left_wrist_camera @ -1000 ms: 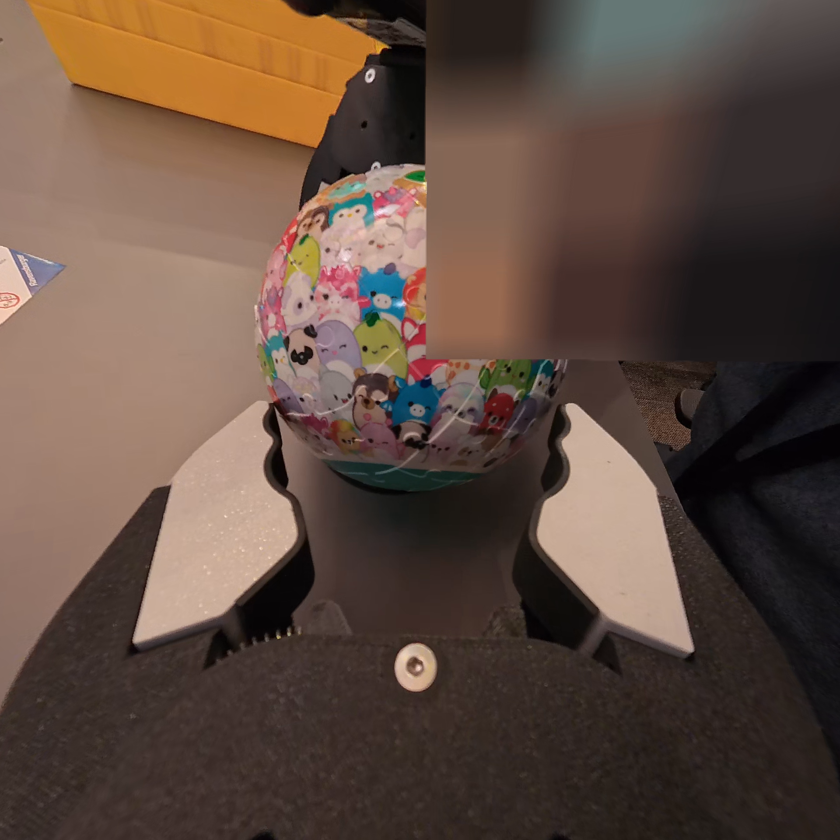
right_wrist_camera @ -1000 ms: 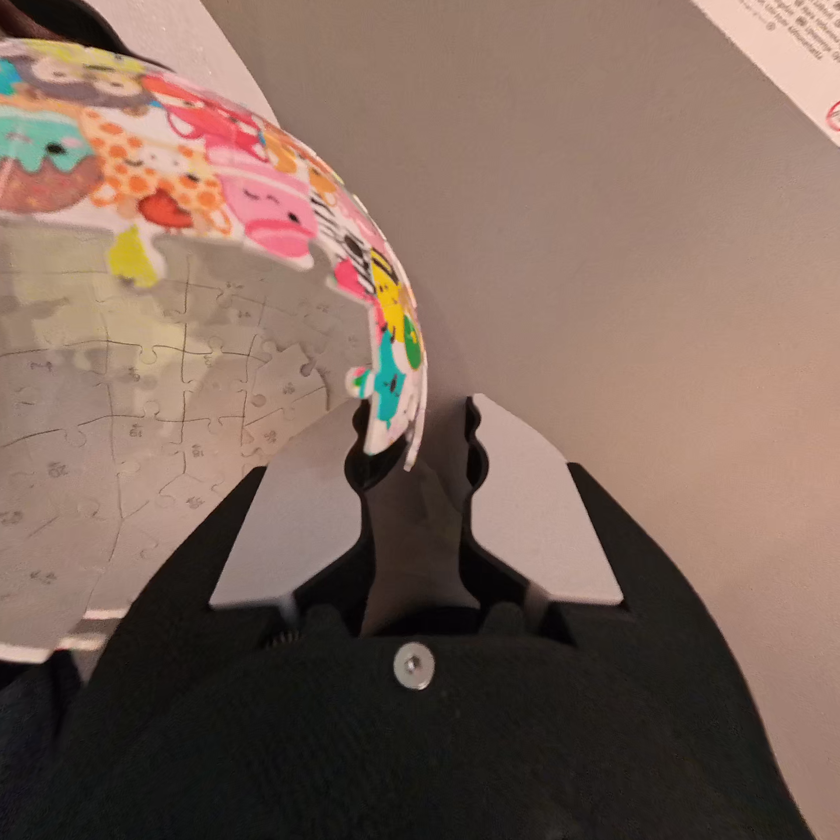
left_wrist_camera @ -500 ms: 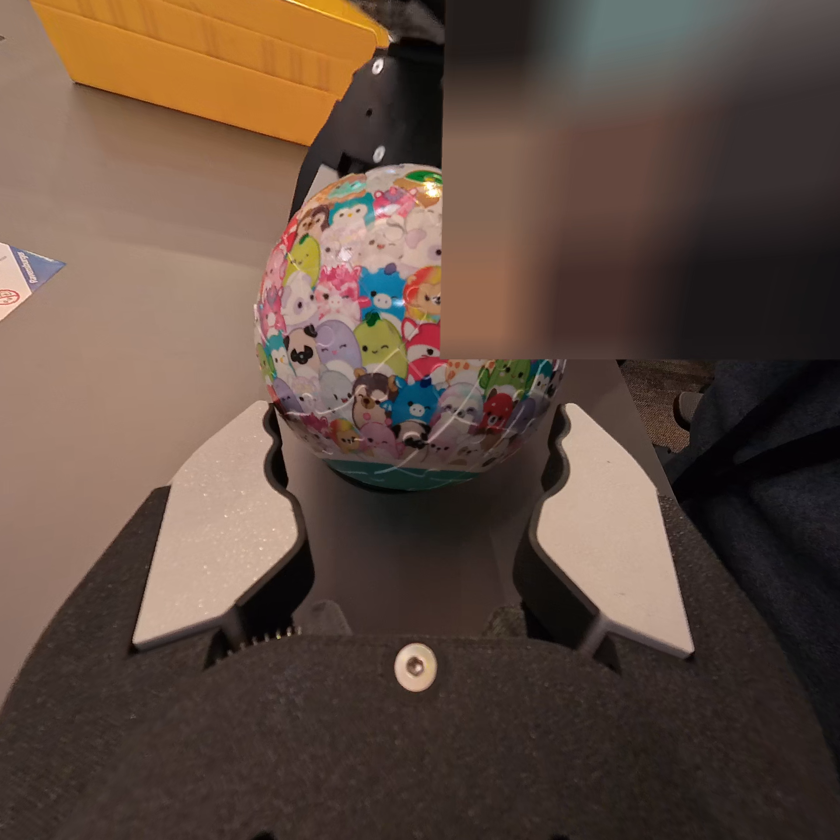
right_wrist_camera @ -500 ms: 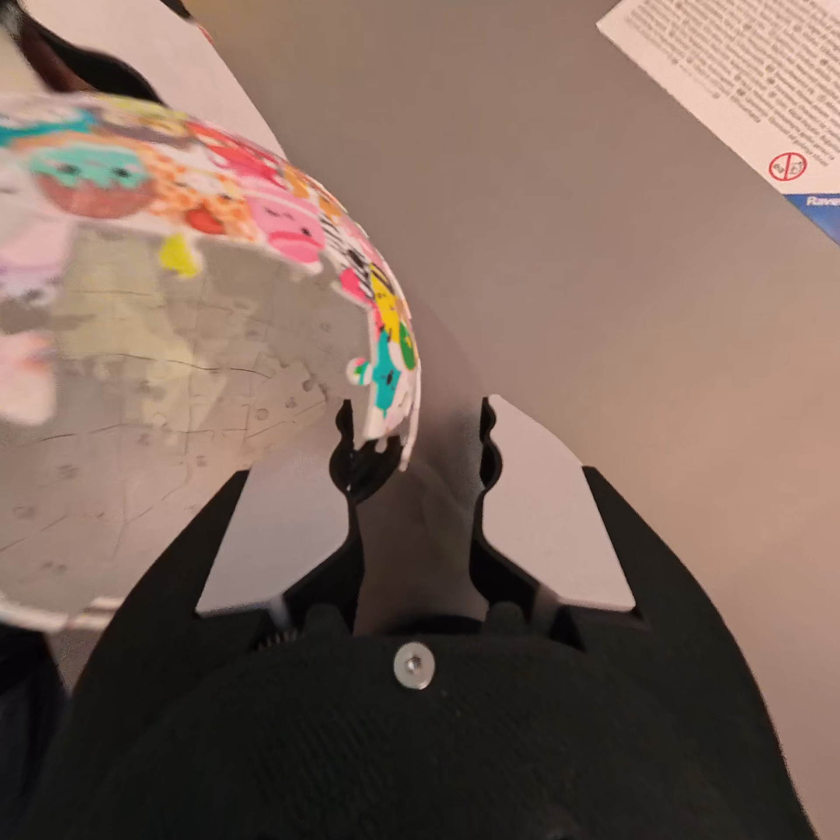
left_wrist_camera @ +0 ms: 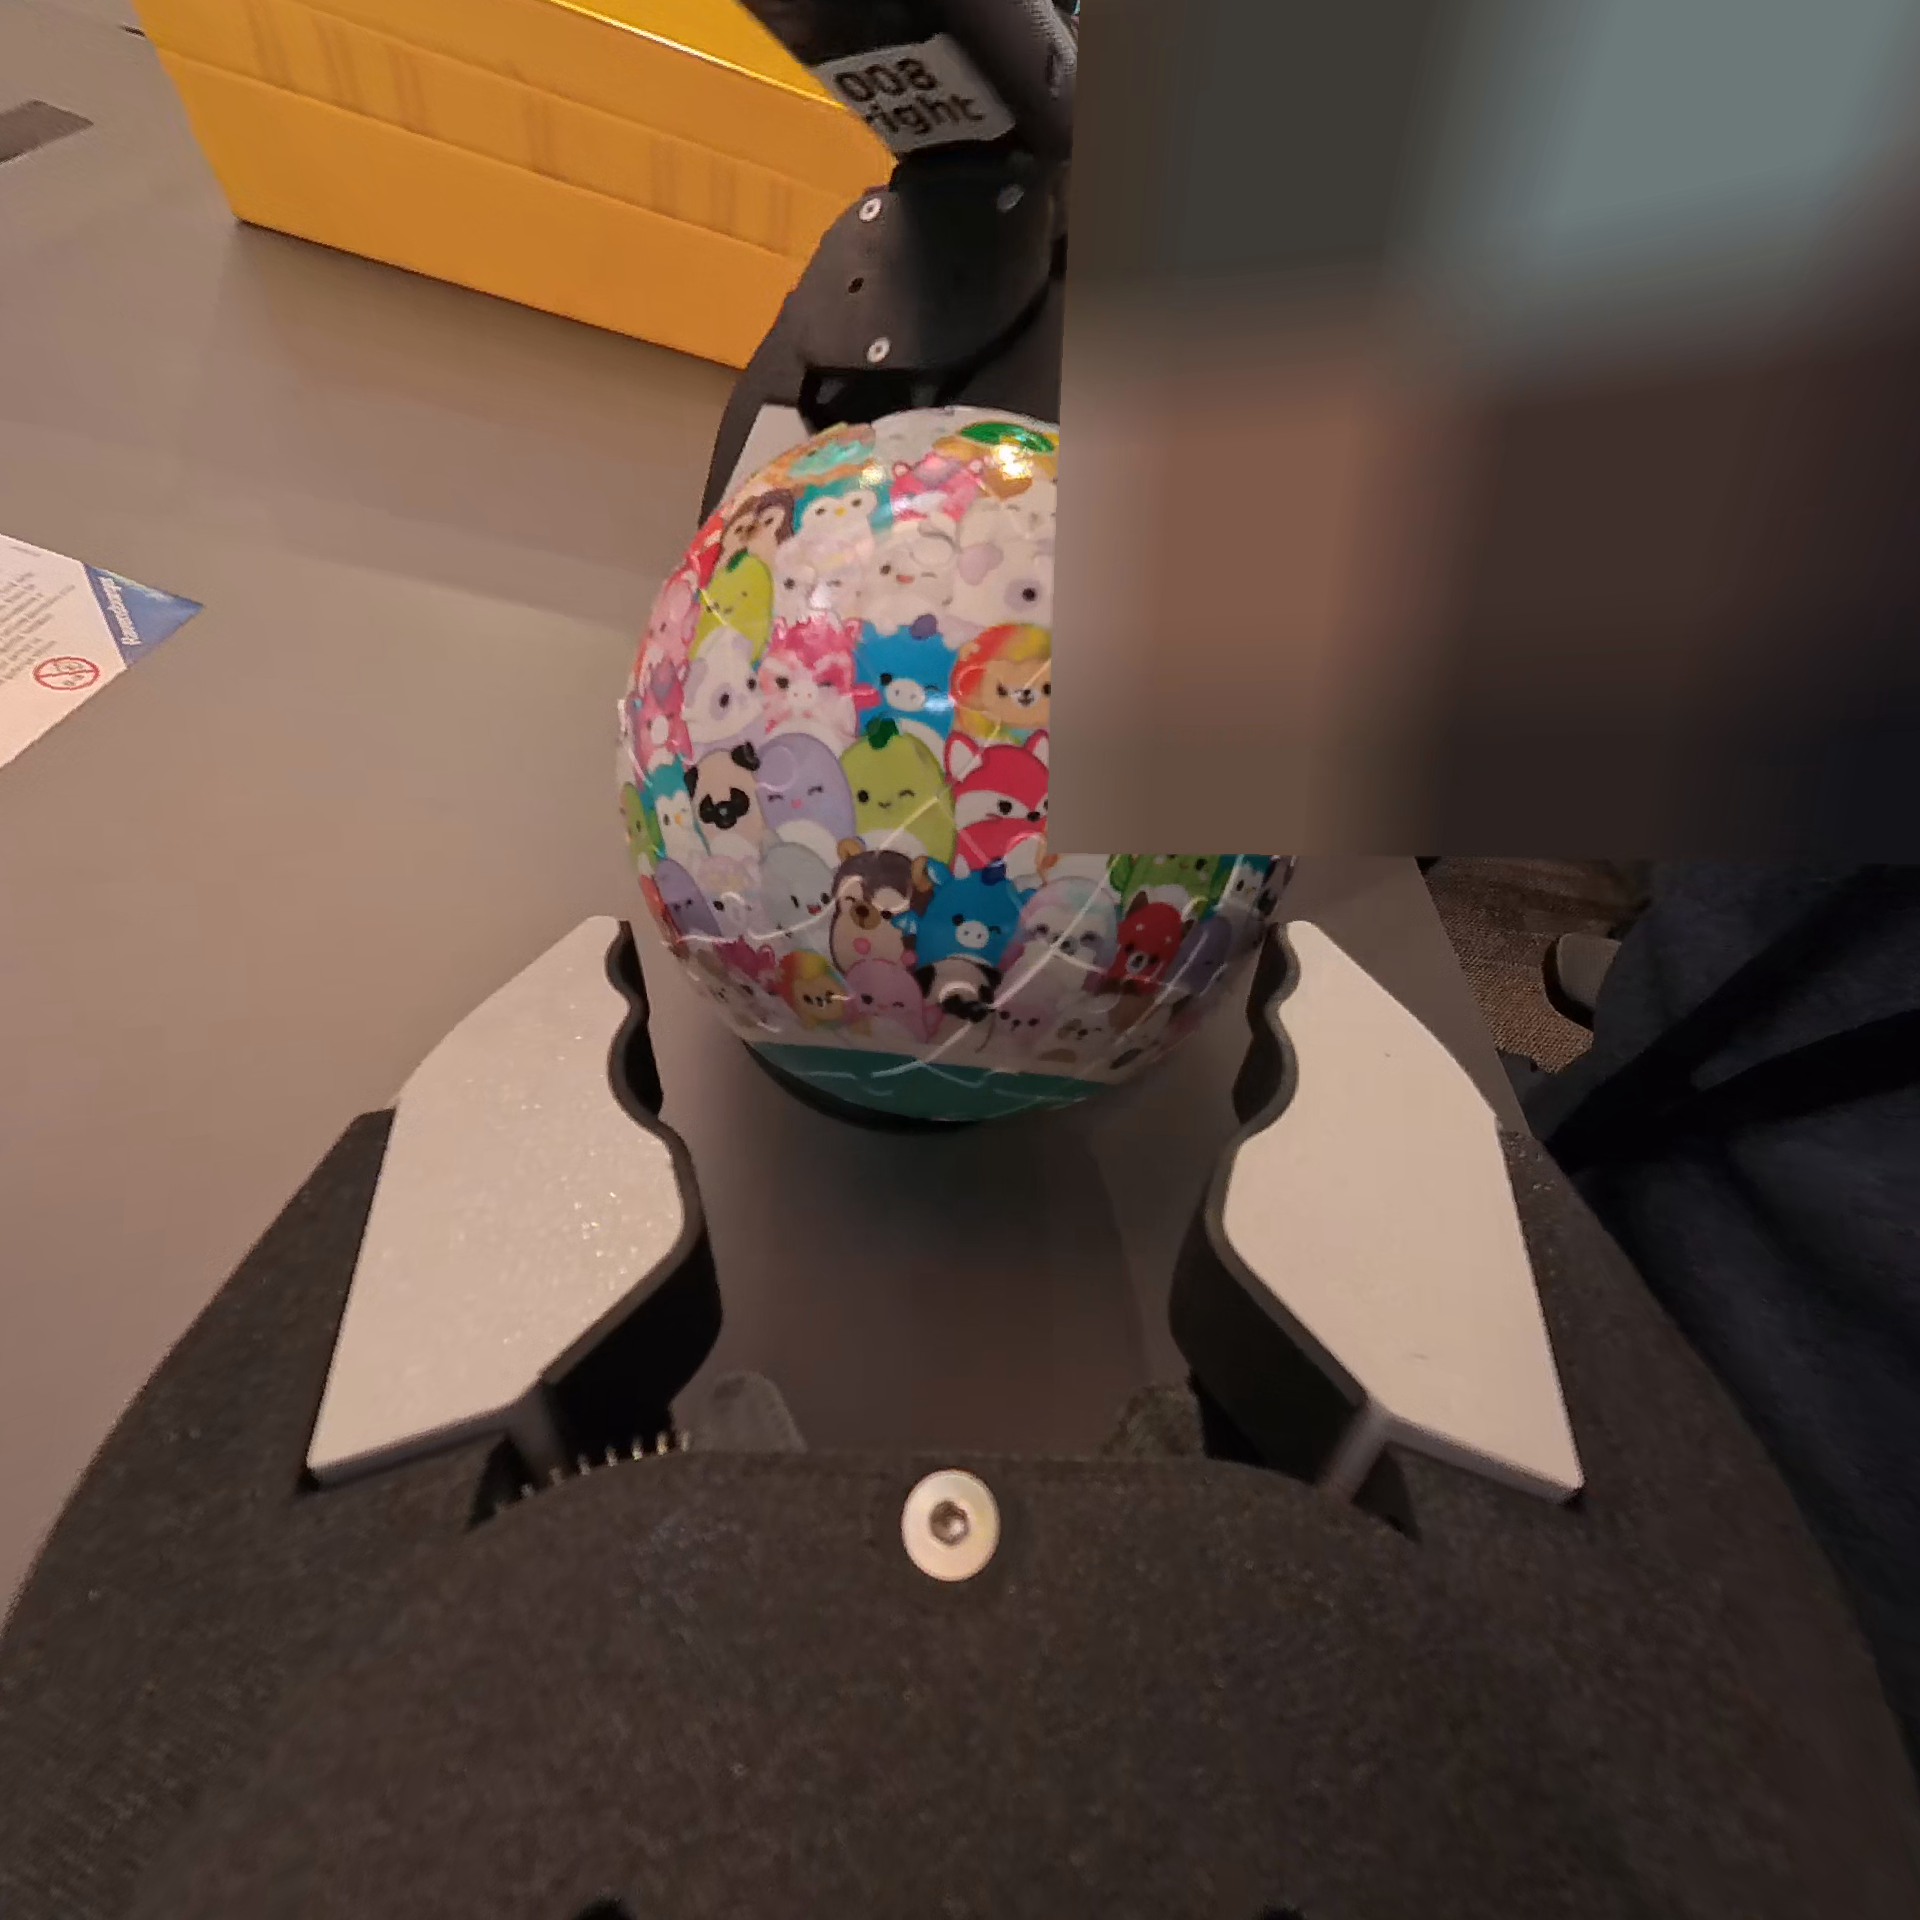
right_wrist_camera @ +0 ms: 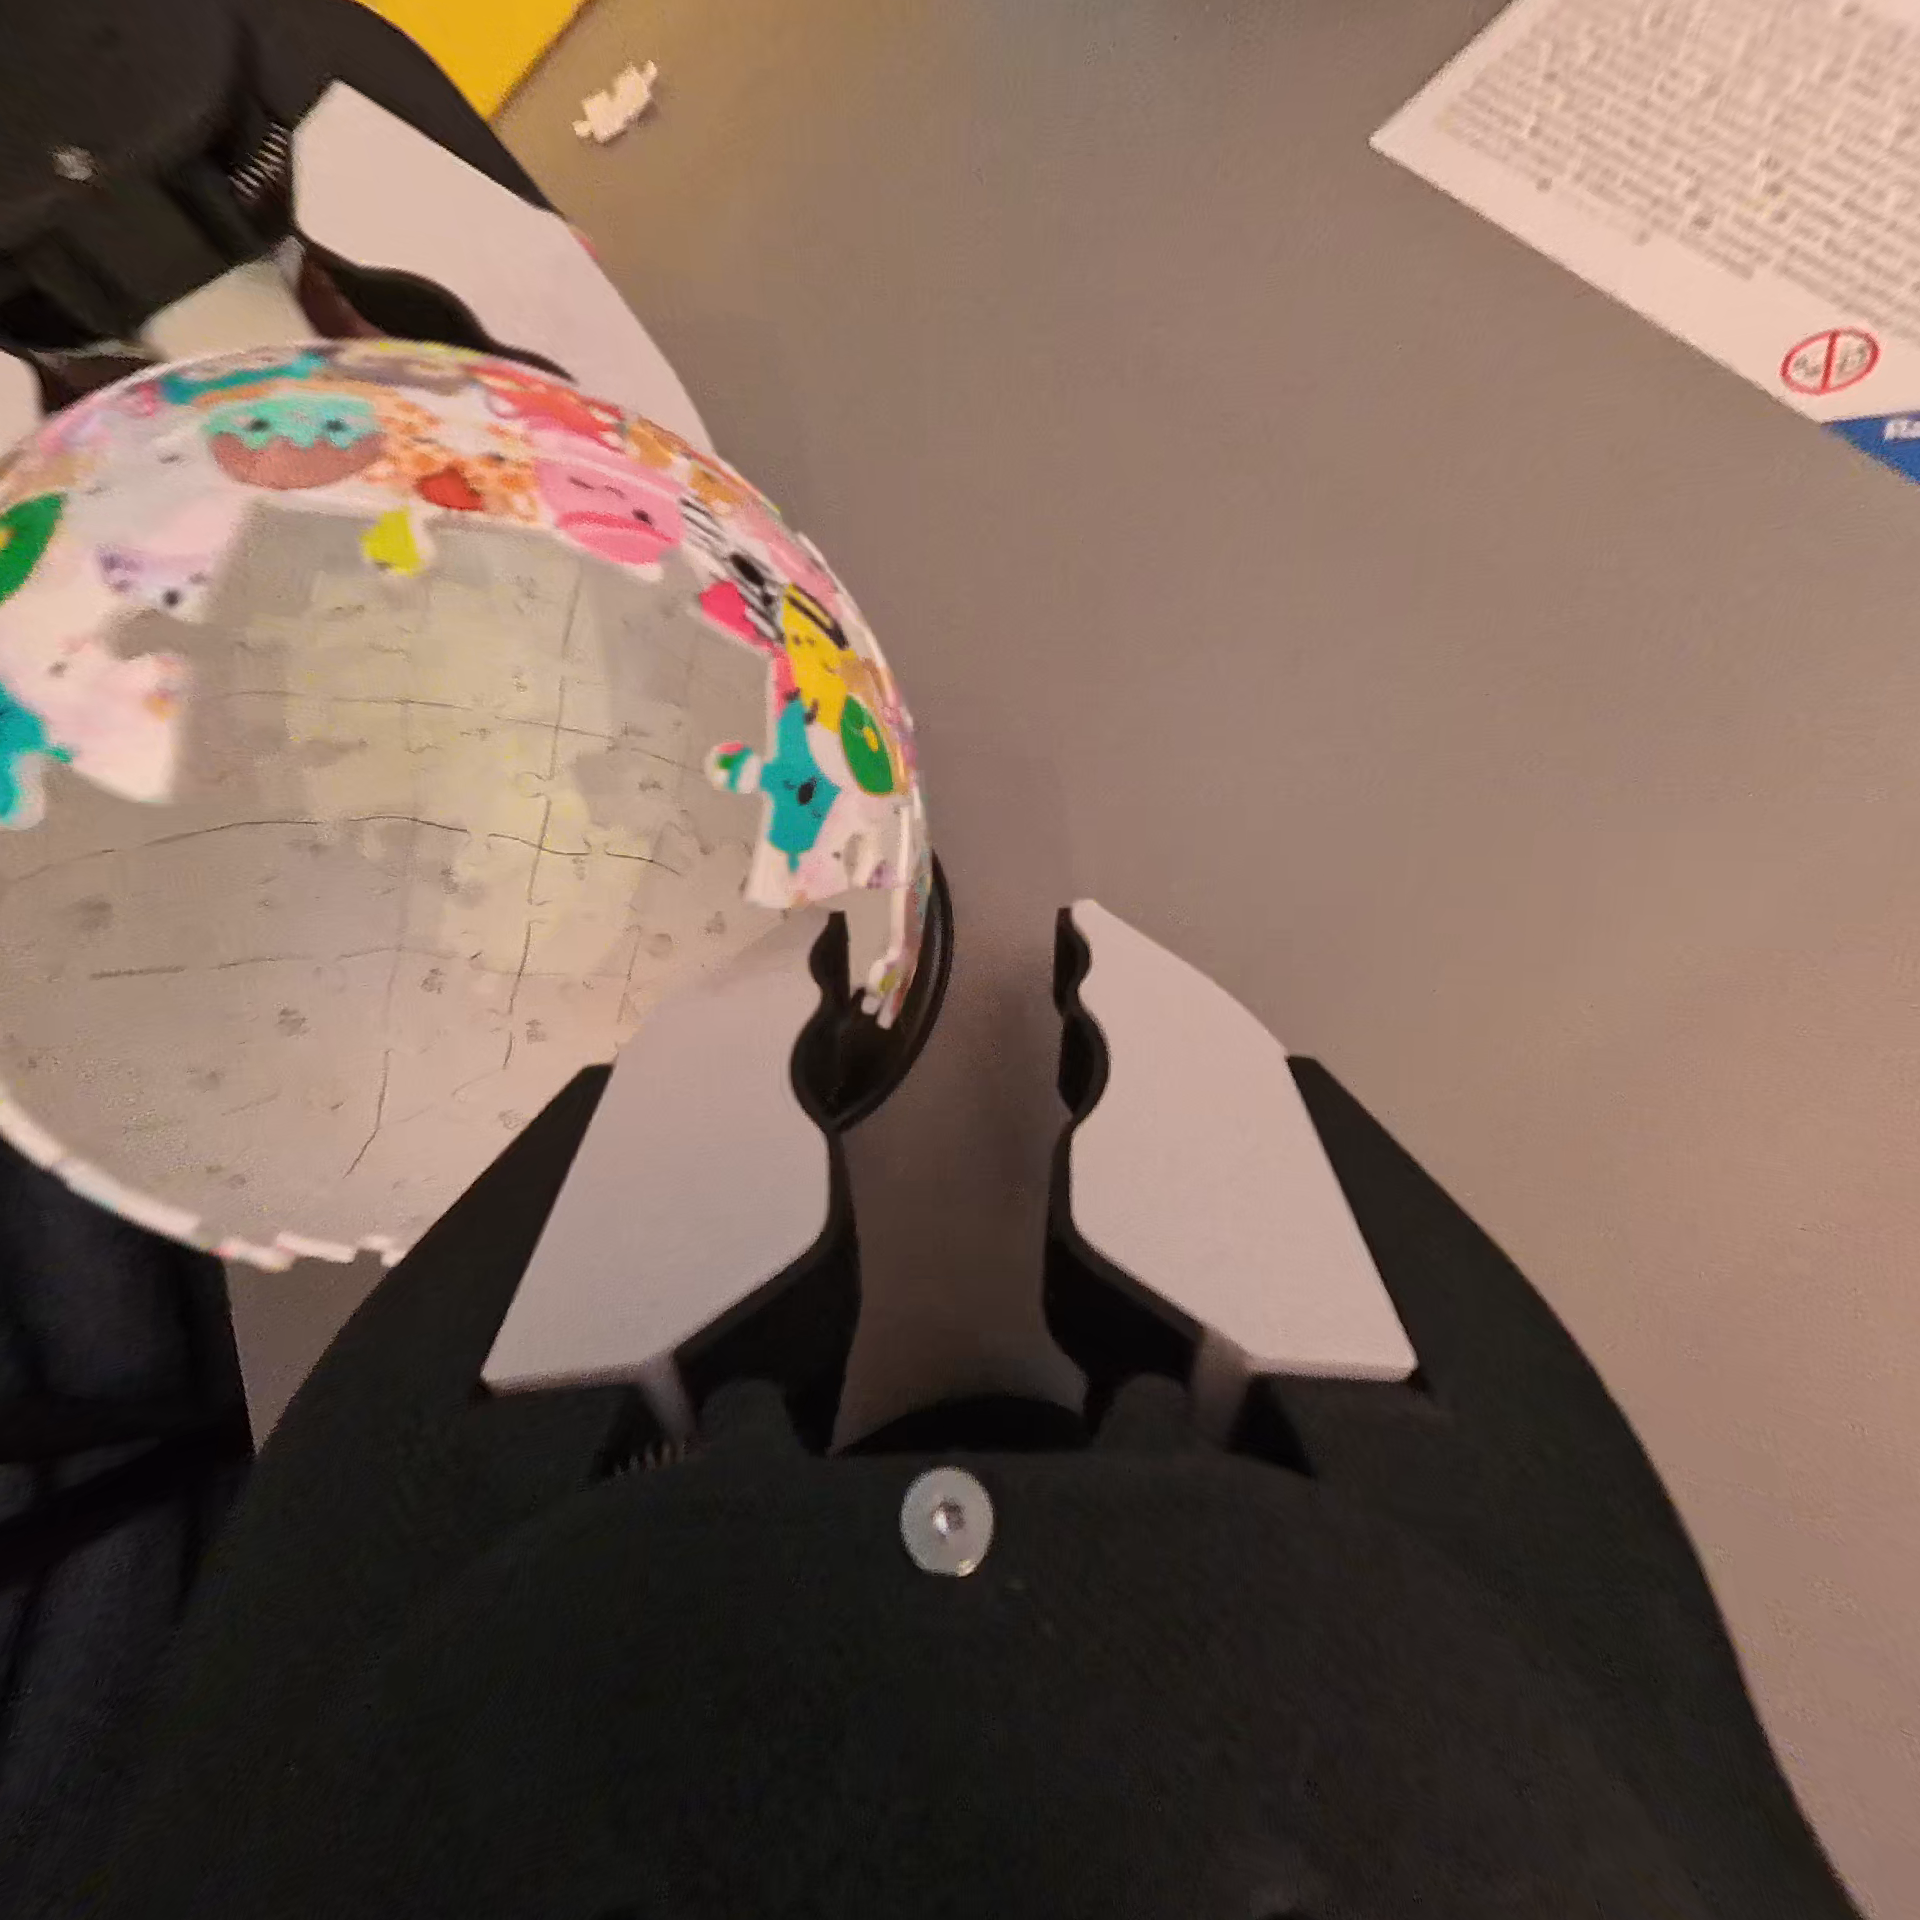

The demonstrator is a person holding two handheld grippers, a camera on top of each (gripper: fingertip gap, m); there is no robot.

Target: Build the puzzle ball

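A grey table (left_wrist_camera: 312, 935) fills most of both views, with wide bare surface to the left of the ball in the left wrist view and ahead of the fingers in the right wrist view. A yellow box (left_wrist_camera: 499, 177) sits at the far edge of the table, and a printed white sheet (right_wrist_camera: 1704, 197) with a blue corner lies flat well apart from the ball. The table's near edge runs beside a dark blue cloth (left_wrist_camera: 1714, 1091) on the right of the left wrist view. The puzzle ball (left_wrist_camera: 862, 790), covered in bright cartoon animals, stands on the table on a teal base, partly hidden by a blurred patch. From above, in the right wrist view, the puzzle ball (right_wrist_camera: 416, 779) is unfinished: a wide hole in its top shows the pale grey inner backs of the pieces. The left gripper (left_wrist_camera: 951, 966) is spread wide, its fingers flanking the ball's lower sides; contact cannot be told. The right gripper (right_wrist_camera: 940, 966) is spread apart, gripping nothing, its left finger just beside the jagged rim of the hole. A small loose puzzle piece (right_wrist_camera: 615, 102) lies on the table near the box. Compared with a second ago, the right gripper's fingers have parted wider and it has drawn back from the ball's rim, bringing the sheet into view; the left gripper holds the same pose.
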